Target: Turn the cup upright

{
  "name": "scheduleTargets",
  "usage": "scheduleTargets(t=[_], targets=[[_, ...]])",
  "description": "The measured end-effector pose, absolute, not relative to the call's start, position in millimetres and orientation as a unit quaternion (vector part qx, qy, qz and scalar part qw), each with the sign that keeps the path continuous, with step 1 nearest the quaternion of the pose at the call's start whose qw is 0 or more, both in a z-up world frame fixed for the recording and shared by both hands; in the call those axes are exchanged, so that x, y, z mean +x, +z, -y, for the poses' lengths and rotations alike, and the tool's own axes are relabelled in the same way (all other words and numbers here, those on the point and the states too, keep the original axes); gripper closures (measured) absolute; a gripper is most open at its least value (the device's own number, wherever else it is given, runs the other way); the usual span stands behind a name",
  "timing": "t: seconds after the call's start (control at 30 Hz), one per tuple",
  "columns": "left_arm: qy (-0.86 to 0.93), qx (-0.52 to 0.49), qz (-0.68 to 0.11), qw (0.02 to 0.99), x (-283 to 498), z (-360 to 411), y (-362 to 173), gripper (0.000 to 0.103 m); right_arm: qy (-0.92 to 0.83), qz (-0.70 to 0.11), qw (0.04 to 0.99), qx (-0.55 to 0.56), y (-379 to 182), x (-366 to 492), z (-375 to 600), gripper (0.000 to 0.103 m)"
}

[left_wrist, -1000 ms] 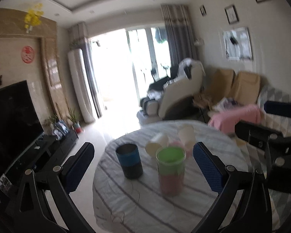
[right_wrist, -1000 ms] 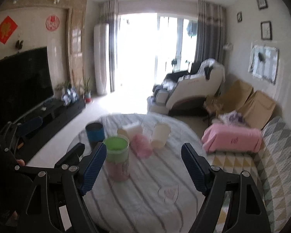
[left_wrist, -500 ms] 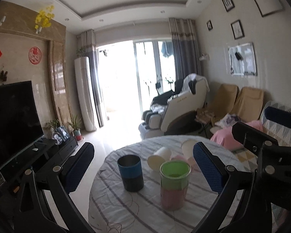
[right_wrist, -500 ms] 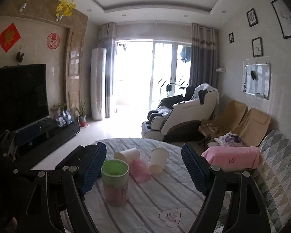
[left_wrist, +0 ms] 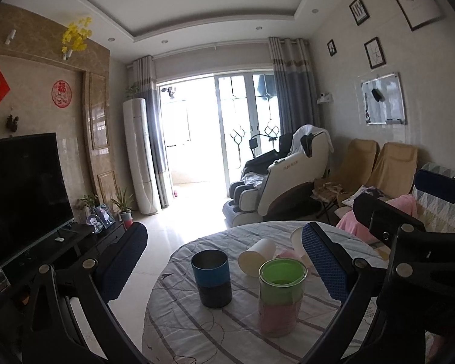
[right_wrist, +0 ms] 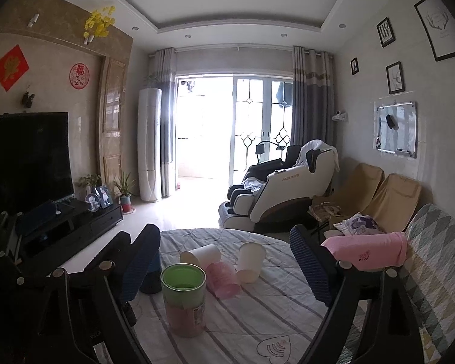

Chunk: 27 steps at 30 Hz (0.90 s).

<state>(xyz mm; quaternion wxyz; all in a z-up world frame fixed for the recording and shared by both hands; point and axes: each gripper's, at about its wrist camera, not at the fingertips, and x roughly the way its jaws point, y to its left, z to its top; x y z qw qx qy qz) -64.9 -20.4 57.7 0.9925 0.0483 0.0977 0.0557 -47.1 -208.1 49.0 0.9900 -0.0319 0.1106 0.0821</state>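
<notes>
Nearest the cameras, the left tool (left_wrist: 224, 268) and the right tool (right_wrist: 224, 268) both hung over the near edge of the round tabletop (right_wrist: 257, 312), each with its jaws spread wide and nothing between them. Both pointed forward and roughly level, looking out across the cloth rather than down at it, with the right tool's frame showing at the right edge of the left view.

Just beyond the fingers stood a green-rimmed container (right_wrist: 183, 298) with a pink lower half, upright. To its left stood a blue-and-black cup (left_wrist: 210, 277), also upright, mouth up.

Farther back lay the cups that the task seemed to concern: a white paper cup (right_wrist: 200, 254) on its side with its mouth toward the near left, a pink cup (right_wrist: 223, 279) on its side touching it, and another white cup (right_wrist: 251, 261) just to the right, which looked inverted or tilted, though I could not tell for certain.

The step in hand looked like the approach, before any grasp. The next move would call for choosing one fallen cup, reaching past the green-rimmed container without knocking it, closing across the cup's wall and turning the wrist to stand it mouth up.
</notes>
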Motion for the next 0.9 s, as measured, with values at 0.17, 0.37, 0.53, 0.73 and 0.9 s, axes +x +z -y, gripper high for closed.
scheduleTargets(t=[0.17,0.37,0.53,0.73,0.9], targets=[[0.054,0.042,-0.104,0.992,-62,17,56,0.000,0.082,-0.113,0.990,-0.032,48,-45,207,0.014],[0.057,0.041,-0.109,0.991,-59,16,52,0.000,0.081,-0.121,0.989,-0.031,47,-43,208,0.014],[0.060,0.038,-0.107,0.992,-59,15,51,0.000,0.082,-0.121,0.989,-0.031,48,-42,207,0.014],[0.062,0.037,-0.104,0.992,-57,15,48,0.000,0.083,-0.122,0.989,-0.029,47,-40,208,0.014],[0.061,0.036,-0.110,0.991,-54,15,46,0.000,0.084,-0.124,0.988,-0.028,46,-39,208,0.014]])
